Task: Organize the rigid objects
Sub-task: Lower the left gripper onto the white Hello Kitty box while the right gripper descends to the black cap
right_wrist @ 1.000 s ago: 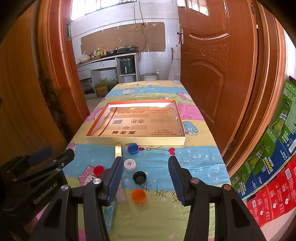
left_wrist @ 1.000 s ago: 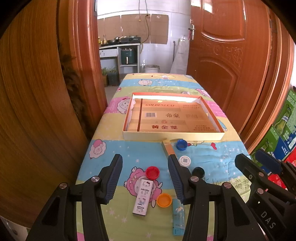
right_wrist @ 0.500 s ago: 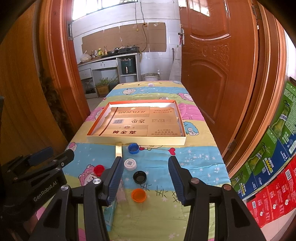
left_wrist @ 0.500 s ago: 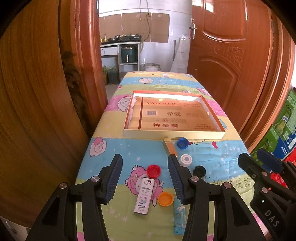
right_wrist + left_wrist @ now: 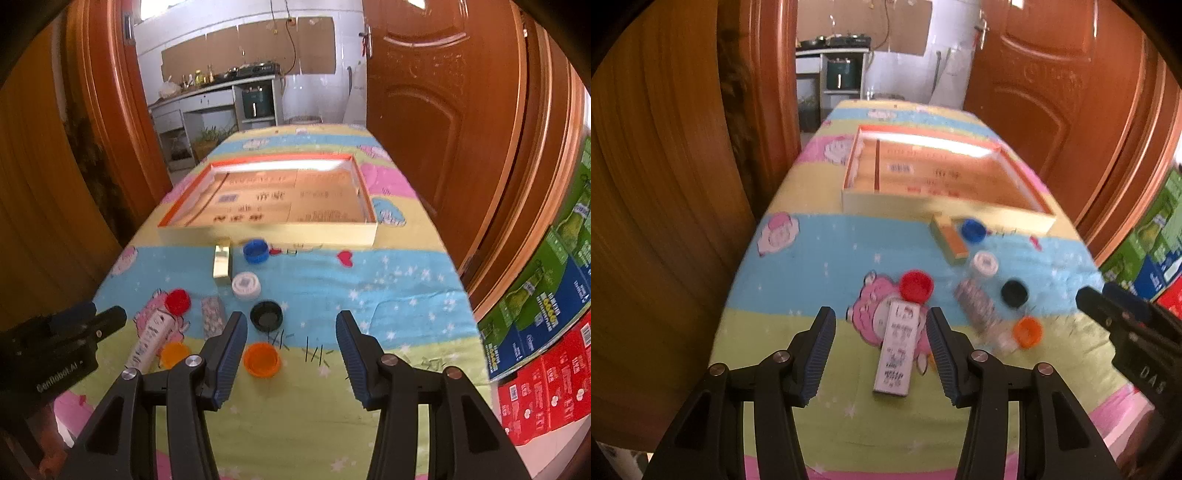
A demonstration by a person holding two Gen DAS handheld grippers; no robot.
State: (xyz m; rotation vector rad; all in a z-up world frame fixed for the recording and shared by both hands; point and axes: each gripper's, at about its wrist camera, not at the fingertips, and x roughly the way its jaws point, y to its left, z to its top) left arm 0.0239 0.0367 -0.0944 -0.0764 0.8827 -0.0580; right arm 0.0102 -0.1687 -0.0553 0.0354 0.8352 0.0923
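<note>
A shallow cardboard box [image 5: 945, 173] [image 5: 273, 199] with an orange rim lies mid-table. In front of it lie a small gold box [image 5: 948, 240] [image 5: 222, 263], several bottle caps: blue [image 5: 973, 229] [image 5: 255, 251], white [image 5: 985, 263] [image 5: 245, 284], red [image 5: 916, 285] [image 5: 177, 301], black [image 5: 1014, 292] [image 5: 266, 315], orange [image 5: 1028, 331] [image 5: 261, 359], and a patterned packet [image 5: 975, 301] [image 5: 212, 315]. A white Hello Kitty box [image 5: 897, 350] [image 5: 149, 341] lies between the fingers of my open left gripper [image 5: 881, 354]. My right gripper [image 5: 290, 354] is open above the orange cap, empty.
The table wears a colourful cartoon cloth [image 5: 820, 258] and stands in a doorway between wooden doors [image 5: 665, 184] [image 5: 443, 110]. Stacked green and red cartons [image 5: 546, 302] sit on the floor at the right. A kitchen counter [image 5: 221, 88] is beyond.
Both grippers moved forward and lower toward the table. The left one now has the white Hello Kitty box between its open fingers; the right one is nearer the orange cap.
</note>
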